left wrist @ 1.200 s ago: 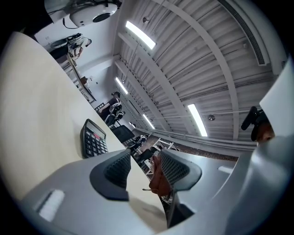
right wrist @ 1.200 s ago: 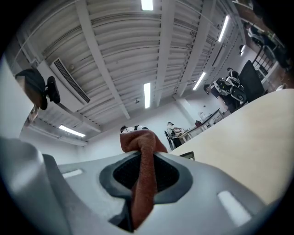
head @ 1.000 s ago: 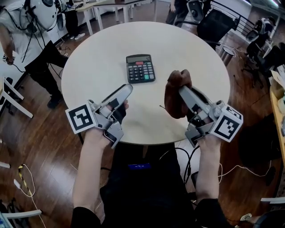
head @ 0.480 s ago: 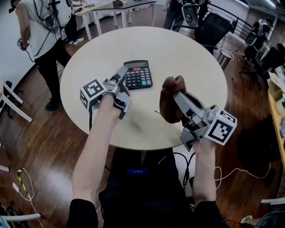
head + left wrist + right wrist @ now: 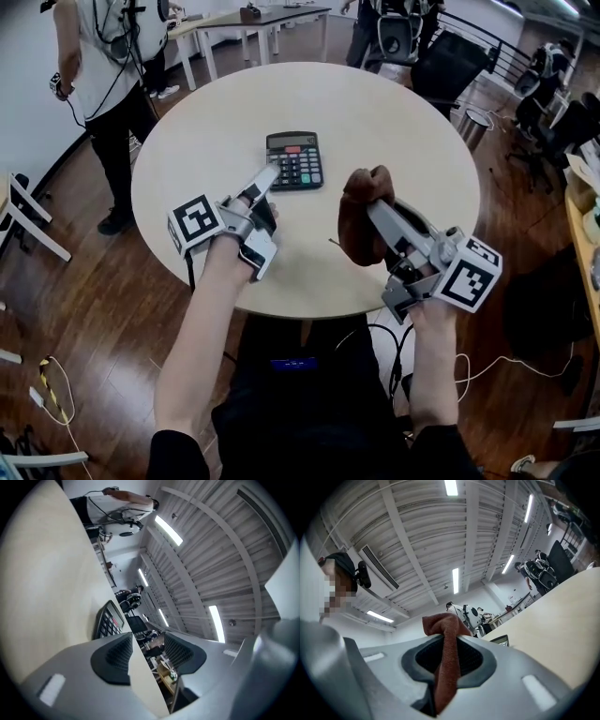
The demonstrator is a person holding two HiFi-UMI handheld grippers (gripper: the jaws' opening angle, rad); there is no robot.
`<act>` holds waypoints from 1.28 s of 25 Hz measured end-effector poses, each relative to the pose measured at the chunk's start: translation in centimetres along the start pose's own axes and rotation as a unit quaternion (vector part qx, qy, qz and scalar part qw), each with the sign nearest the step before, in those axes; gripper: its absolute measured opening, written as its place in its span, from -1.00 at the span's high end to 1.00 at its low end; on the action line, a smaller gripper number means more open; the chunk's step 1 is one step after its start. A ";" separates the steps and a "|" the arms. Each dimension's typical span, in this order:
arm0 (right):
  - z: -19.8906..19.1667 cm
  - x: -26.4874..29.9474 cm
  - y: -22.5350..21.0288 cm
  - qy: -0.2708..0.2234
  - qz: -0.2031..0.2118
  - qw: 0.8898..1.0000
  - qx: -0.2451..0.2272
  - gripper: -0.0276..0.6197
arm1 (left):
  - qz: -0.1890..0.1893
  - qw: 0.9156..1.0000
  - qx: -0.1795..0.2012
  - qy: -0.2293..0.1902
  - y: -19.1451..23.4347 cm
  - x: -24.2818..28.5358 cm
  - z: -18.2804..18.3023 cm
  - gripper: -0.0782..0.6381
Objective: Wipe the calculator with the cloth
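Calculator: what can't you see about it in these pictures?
- Head view: the calculator is too small; its screen and key labels can't be read.
- Left gripper view: its near end hides behind the left gripper, whose empty jaws have just been closing.
- Right gripper view: only one corner peeks past the right gripper, shut on the cloth.

A calculator (image 5: 294,159) lies on a round table (image 5: 394,112), a little left of its middle. To its right and nearer the viewer, a cloth (image 5: 359,225) hangs over the table's near part, pinched in the right claw (image 5: 378,208). Beyond the table's far left stands a person (image 5: 108,56); beyond its far right, a chair (image 5: 448,58).
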State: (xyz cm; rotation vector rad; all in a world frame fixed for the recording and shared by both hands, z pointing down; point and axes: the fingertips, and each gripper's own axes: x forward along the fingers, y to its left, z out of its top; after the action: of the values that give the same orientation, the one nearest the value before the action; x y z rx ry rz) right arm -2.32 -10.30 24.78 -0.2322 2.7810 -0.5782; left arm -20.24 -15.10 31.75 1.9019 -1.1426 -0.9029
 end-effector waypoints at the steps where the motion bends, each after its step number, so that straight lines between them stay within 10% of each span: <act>1: 0.1 0.1 0.2 -0.001 0.003 1.000 0.001 0.71 | -0.018 1.000 0.009 0.020 -1.7 -0.6 -1.3 0.23; 9: 0.7 -1.6 0.8 -0.027 0.022 0.999 0.041 0.71 | -0.046 0.991 0.115 0.057 -7.4 -7.3 -4.5 0.25; 17: 1.4 -4.4 2.3 -0.037 0.024 0.998 0.043 0.71 | -0.073 0.992 0.100 0.017 -9.2 -10.4 -4.8 0.35; 32: -3.2 -2.4 4.5 0.037 0.069 0.996 0.038 0.71 | -0.105 0.985 0.112 0.078 -10.7 -7.5 -9.5 0.38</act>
State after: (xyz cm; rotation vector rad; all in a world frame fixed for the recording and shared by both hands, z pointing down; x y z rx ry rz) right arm -1.47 -4.59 26.34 -0.0010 2.8098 -0.6687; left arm -10.66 -2.42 28.72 2.2676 -0.9971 -0.7448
